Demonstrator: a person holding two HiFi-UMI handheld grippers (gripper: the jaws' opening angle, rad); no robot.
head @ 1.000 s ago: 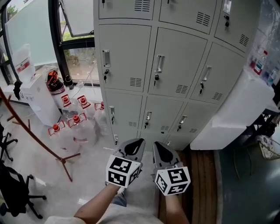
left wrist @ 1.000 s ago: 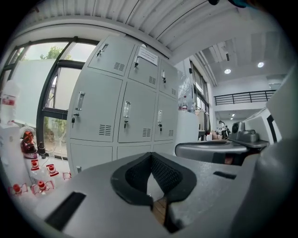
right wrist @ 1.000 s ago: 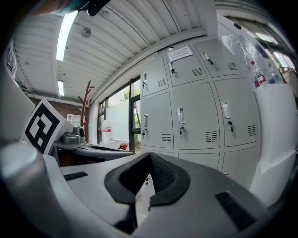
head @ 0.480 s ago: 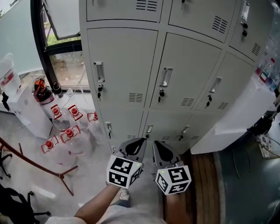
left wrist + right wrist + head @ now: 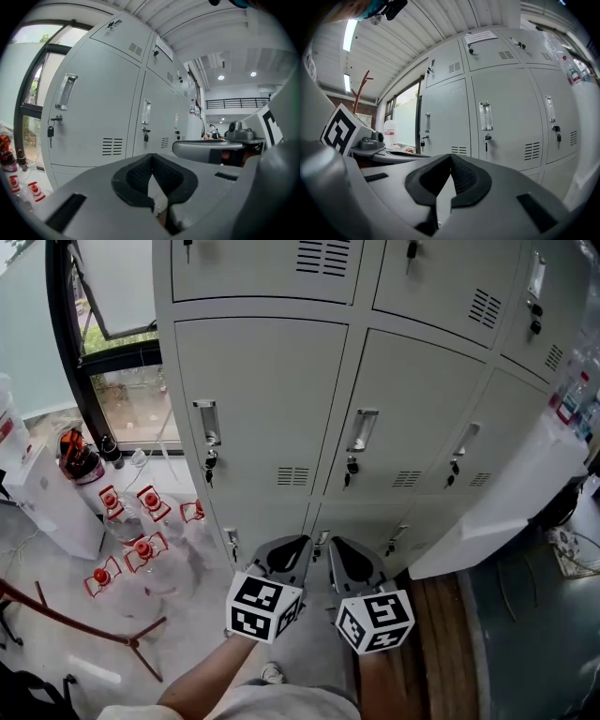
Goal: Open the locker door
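A bank of grey metal lockers [image 5: 281, 362] fills the head view, every door closed. The middle row's left door has a recessed handle [image 5: 207, 423] with a key hanging under it [image 5: 208, 465]; the door beside it has its own handle [image 5: 364, 429]. My left gripper [image 5: 286, 554] and right gripper [image 5: 345, 559] hang side by side low in front of the bottom row, apart from the doors. Both are shut with nothing between the pads. The left gripper view shows the left handle [image 5: 66, 91] ahead of the left gripper [image 5: 151, 157]. The right gripper view shows the middle handle [image 5: 485, 116] beyond the right gripper [image 5: 451, 157].
Several red-capped water bottles [image 5: 141, 545] stand on the floor left of the lockers, under a dark-framed window [image 5: 112, 334]. A white box [image 5: 506, 493] leans against the lockers at the right. A red-brown stand's leg [image 5: 75, 610] crosses the floor at the lower left.
The lockers have grown larger and shifted left in the head view as the person came closer. Both grippers stay shut, side by side, low in the view.
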